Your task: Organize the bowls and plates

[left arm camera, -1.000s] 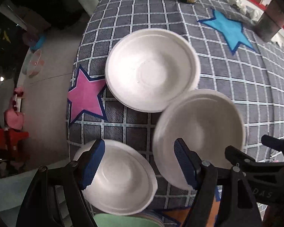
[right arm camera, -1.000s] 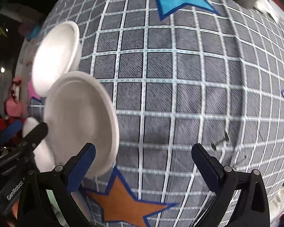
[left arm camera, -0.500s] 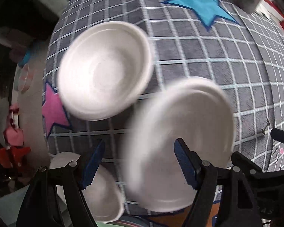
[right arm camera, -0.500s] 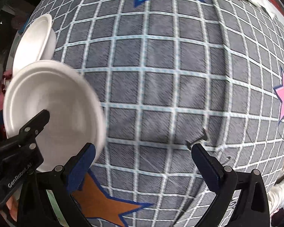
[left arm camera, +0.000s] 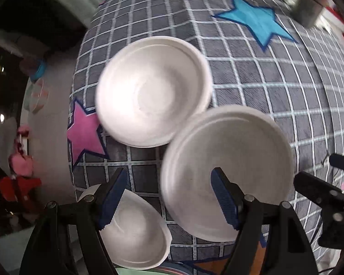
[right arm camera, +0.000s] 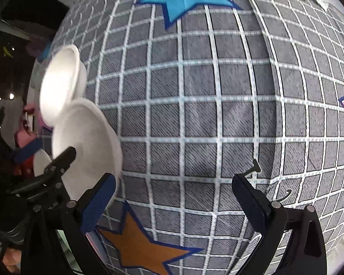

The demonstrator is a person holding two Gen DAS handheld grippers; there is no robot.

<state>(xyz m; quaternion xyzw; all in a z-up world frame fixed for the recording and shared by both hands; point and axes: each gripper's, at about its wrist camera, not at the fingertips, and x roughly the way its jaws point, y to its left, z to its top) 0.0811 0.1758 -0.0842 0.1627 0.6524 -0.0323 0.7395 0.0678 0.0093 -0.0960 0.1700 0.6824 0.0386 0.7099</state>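
Standing wide-jawed, the left gripper (left arm camera: 169, 197) should straddle the near plate (left arm camera: 227, 169) rim squarely before closing; right gripper (right arm camera: 174, 204) gapes idle.

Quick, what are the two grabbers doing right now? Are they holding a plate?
Left gripper: open, holding nothing, above the white plates.
Right gripper: open, holding nothing, over the checked tablecloth.
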